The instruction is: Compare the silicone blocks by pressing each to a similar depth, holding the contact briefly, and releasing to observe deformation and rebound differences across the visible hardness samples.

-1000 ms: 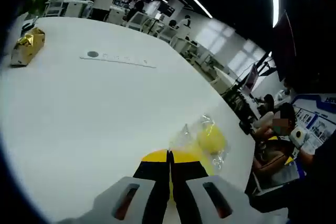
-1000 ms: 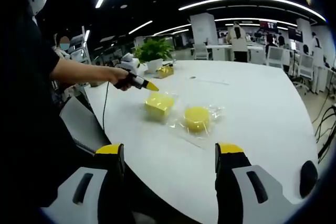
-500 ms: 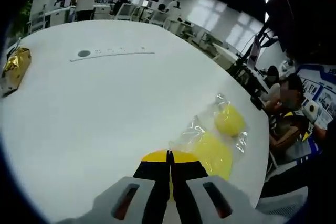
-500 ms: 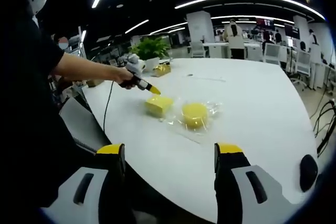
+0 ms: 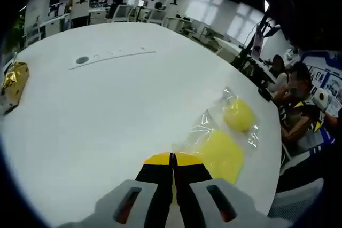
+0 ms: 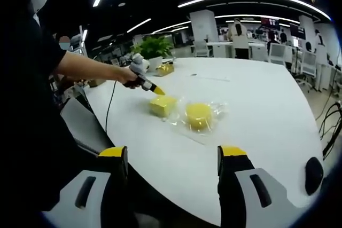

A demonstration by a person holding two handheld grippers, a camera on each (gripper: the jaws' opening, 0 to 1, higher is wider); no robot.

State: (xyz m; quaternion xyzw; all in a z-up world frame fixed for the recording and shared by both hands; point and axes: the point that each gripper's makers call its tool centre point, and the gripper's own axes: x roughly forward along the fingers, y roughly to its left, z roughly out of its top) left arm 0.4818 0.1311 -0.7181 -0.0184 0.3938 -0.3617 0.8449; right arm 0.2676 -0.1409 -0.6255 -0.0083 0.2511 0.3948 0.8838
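Left gripper (image 5: 172, 165): fingers pressed together, holding nothing, yellow tips just above the near edge of the square yellow block (image 5: 219, 155). In the right gripper view that gripper (image 6: 156, 90) hovers at the block's (image 6: 163, 105) far corner; contact unclear. Right gripper (image 6: 172, 156): fingers wide apart, empty, held back off the table (image 6: 256, 110) edge, well away from the blocks. Round yellow block (image 6: 198, 116) sits just beside the square one, both in clear plastic wrap on the white table. Gold-wrapped item (image 5: 14, 78) and potted plant (image 6: 151, 50) at the far side.
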